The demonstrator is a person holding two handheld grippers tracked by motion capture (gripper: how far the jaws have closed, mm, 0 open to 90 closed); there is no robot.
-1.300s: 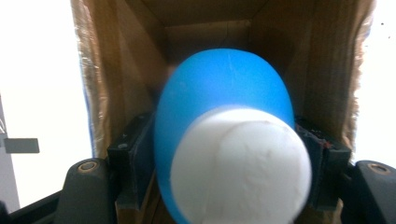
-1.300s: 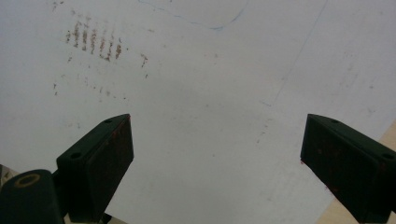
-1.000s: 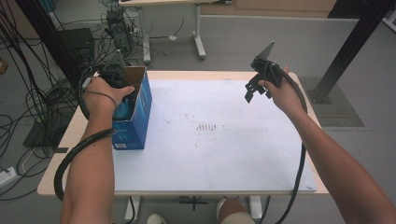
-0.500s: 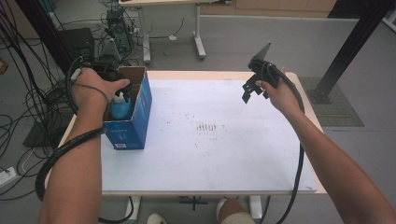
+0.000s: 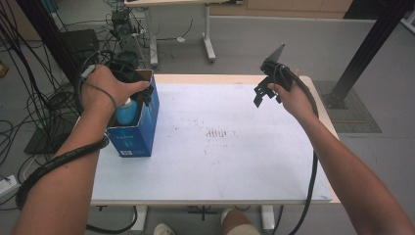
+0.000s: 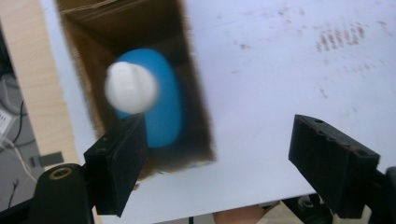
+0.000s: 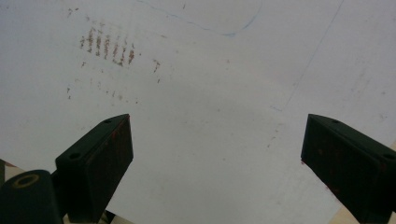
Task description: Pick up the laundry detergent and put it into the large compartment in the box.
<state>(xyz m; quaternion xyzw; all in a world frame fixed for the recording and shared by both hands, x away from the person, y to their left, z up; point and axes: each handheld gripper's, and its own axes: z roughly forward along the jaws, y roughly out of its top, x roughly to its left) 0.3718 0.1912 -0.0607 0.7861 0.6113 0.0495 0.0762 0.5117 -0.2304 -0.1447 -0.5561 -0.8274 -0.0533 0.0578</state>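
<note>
An open blue cardboard box (image 5: 136, 133) stands at the table's left edge. Inside it sits a blue bottle (image 5: 126, 110) with a white cap (image 6: 130, 87). My left gripper (image 5: 142, 96) hovers just over the box's opening. In the left gripper view the left gripper (image 6: 219, 135) looks down into the box (image 6: 91, 51) at the bottle (image 6: 163, 109). Its jaws have just been opening and hold nothing; the bottle lies below them. My right gripper (image 5: 262, 96) hangs open over the table's far right. Below the right gripper (image 7: 215, 128) is only bare tabletop.
The white tabletop (image 5: 220, 161) carries brown smudges (image 5: 215, 133) near its middle. Cables and dark equipment (image 5: 73, 44) crowd the floor to the left. Another table's legs (image 5: 208, 34) stand behind, and a black post (image 5: 364, 54) rises at the right.
My left hand has lifted up from the box's opening, and the bottle stays inside the box. The right hand has kept still.
</note>
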